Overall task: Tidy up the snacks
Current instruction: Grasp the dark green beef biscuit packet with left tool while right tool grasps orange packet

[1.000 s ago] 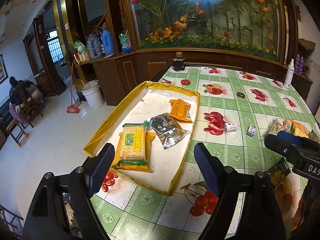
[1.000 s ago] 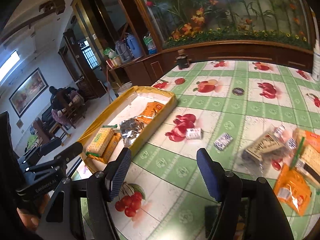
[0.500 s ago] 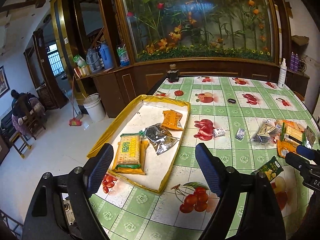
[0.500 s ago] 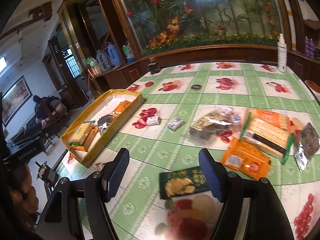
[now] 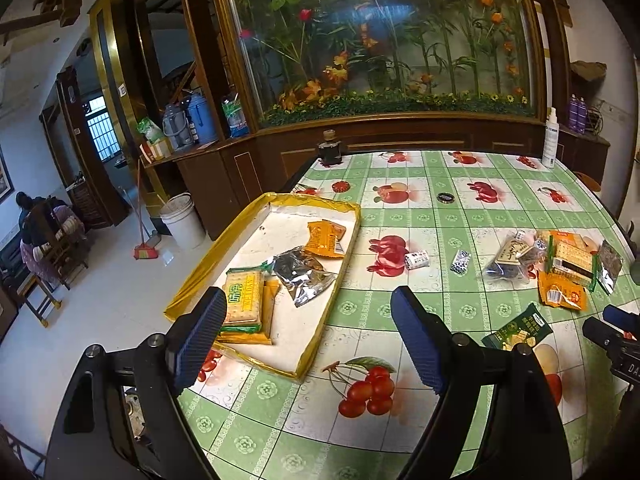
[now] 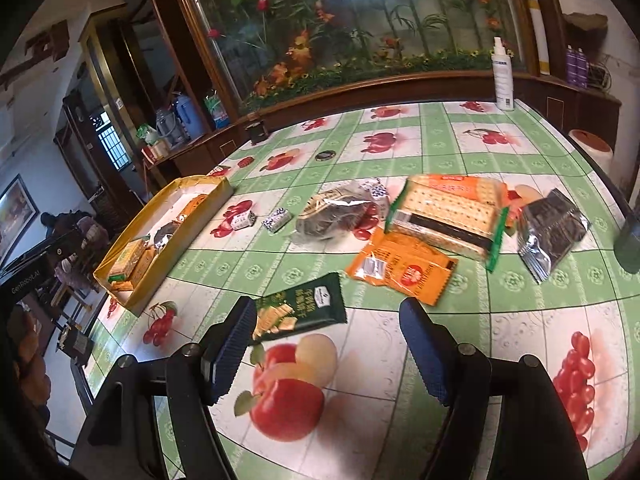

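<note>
The right claw (image 6: 324,344) hangs over the counter (image 6: 400,420) with its jaws wide and nothing between the pads; they have just been opening. A dark green snack packet (image 6: 298,314) lies flat at about 11 o'clock from the claw, its near end just beside the left finger's tip, whether touching cannot be told. At 12 to 1 o'clock, farther off, lie an orange packet (image 6: 400,266), a long cracker pack (image 6: 448,214) overlapping it, a silver-and-black foil bag (image 6: 552,230) at 2 o'clock, and a clear bag of dark snacks (image 6: 334,218) at 12. Two small wrapped sweets (image 6: 260,220) sit toward 11 o'clock, between this pile and the yellow tray (image 6: 200,216) at 10 o'clock.

The left claw (image 5: 308,336) also stands wide and empty, its jaws having just been opening, above the tray's (image 5: 316,344) near corner. Inside the tray, at 11 to 12 o'clock, lie a cracker pack (image 5: 244,298) on an orange packet, a foil bag (image 5: 302,272) and another orange packet (image 5: 324,238). The green packet (image 5: 518,326) lies at 3 o'clock, well apart.
</note>
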The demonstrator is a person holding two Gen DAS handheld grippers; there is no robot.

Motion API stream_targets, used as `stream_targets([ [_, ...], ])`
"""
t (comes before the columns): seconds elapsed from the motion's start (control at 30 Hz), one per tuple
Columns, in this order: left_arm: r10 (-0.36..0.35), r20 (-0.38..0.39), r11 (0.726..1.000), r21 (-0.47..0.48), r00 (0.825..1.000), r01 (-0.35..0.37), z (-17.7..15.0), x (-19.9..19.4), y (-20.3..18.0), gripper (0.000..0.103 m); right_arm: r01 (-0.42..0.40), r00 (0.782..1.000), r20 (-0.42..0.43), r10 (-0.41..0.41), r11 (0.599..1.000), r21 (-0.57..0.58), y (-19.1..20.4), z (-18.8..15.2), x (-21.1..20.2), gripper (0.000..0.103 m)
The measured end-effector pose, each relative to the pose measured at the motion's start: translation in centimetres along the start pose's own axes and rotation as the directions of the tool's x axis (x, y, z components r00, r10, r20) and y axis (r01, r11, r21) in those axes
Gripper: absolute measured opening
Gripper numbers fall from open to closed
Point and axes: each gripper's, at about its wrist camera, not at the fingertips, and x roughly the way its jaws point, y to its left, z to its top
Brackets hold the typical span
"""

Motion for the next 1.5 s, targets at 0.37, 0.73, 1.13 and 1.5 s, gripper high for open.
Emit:
stream_targets([
  [0.37, -0.237, -0.238, 0.963, 0.072, 0.942, 0.26, -3.2, 3.8, -7.6, 0.091, 0.063, 0.997, -0.038, -0.063, 0.998, -0.004, -2.6, -1.7, -0.4, 0.081],
  [0.73, -0.358, -0.334, 0.826, 0.324, 0.872, 0.462, -3.1, 7.3, -16.5, 0.09, 0.053, 0.997, -0.063, -0.05, 0.997, 0.051, -5.6, -1.7, -0.2, 0.081],
  [1.13, -0.429, -0.425, 0.781, 0.268, 0.797, 0.564, -2.8, 9.5, -18.8, 0.091, -0.001, 0.992, -0.126, -0.004, 0.999, -0.04, -5.3, 3.1, 5.7, 0.081],
  [1.5, -0.504, -0.414, 0.736, 0.252, 0.758, 0.628, -2.8, 9.9, -18.6, 0.075, -0.045, 0.967, -0.252, -0.029, 0.957, -0.285, -3.3, 4.0, 10.0, 0.078],
])
